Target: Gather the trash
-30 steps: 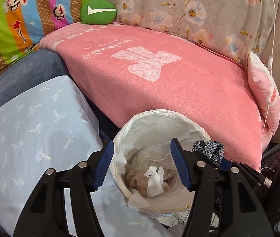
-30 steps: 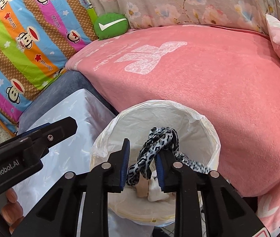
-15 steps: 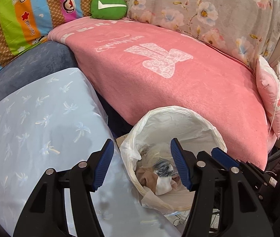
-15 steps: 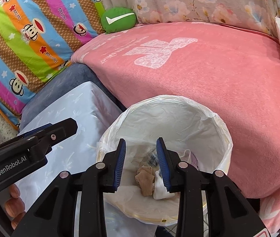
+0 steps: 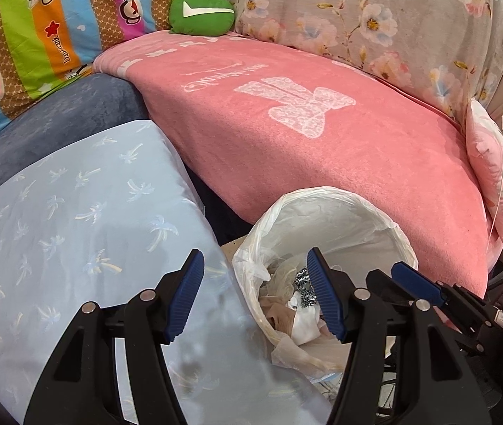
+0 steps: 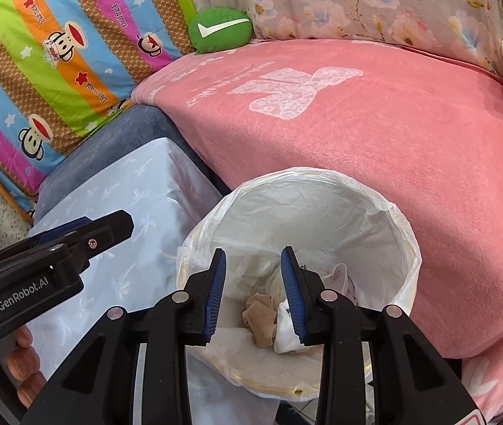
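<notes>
At the far left of the right wrist view, the left gripper (image 6: pixel 74 237) pokes in over the pale blue palm-print cushion (image 6: pixel 134 212), with fingertips (image 6: pixel 21 361) of the person's hand curled under its handle. Its jaws stand open with nothing between them, probably kept clear of the bin so the other hand has room.

In the lower middle, the right gripper (image 6: pixel 253 292) hangs straight over the mouth of the waste bin (image 6: pixel 405 248), pointing down into it. Its jaws have just been opening, and now stand parted and empty, pads touching nothing, which reads as a drop just made. The white liner bag (image 6: pixel 304 209) is folded over the rim, so what falls in stays inside the bag.

Inside the bin lie a beige sock (image 6: pixel 260 322) and a crumpled white tissue (image 6: pixel 287 336). In the left wrist view a leopard-print cloth (image 5: pixel 303 287) rests on that heap, so the collected trash is down in the bin.

To the right, the pink blanket (image 6: pixel 393 148) on the sofa shows no further litter.
</notes>
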Demonstrator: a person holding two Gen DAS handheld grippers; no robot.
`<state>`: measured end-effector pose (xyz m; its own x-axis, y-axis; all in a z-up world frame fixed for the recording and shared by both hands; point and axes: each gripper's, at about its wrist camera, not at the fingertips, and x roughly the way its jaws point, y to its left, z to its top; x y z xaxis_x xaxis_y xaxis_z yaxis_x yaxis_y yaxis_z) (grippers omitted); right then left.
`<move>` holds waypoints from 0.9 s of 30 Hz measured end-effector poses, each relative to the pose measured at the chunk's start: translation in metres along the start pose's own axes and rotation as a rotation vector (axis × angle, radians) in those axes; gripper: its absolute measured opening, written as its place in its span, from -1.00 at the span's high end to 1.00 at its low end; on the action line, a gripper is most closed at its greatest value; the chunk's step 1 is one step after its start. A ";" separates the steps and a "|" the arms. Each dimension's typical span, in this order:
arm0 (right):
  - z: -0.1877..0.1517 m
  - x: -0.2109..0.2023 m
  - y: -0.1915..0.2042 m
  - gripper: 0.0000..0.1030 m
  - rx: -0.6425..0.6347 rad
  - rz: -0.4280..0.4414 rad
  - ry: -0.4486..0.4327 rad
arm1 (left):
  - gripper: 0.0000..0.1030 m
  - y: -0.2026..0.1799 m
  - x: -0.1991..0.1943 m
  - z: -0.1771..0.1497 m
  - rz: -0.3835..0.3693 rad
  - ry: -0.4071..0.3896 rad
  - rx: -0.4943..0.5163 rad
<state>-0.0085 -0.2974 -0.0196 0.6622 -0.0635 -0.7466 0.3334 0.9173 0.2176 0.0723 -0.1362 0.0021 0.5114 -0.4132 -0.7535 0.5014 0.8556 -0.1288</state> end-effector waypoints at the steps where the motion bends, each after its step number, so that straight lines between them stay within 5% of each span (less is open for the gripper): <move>1: -0.001 -0.001 0.000 0.37 -0.001 -0.002 0.005 | -0.19 0.001 -0.001 -0.002 0.007 0.000 0.001; 12: -0.018 -0.022 0.001 0.26 -0.028 -0.059 0.040 | -0.31 0.003 -0.013 -0.019 0.072 -0.002 0.014; 20: -0.021 -0.035 0.000 0.06 -0.054 -0.098 0.037 | -0.71 0.002 -0.022 -0.029 0.115 -0.008 0.014; 27: -0.022 -0.043 0.002 -0.14 -0.094 -0.143 0.018 | -0.80 0.002 -0.023 -0.035 0.124 0.009 -0.002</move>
<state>-0.0510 -0.2846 -0.0013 0.5998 -0.1899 -0.7773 0.3586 0.9322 0.0490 0.0371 -0.1143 -0.0033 0.5634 -0.3016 -0.7692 0.4330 0.9007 -0.0360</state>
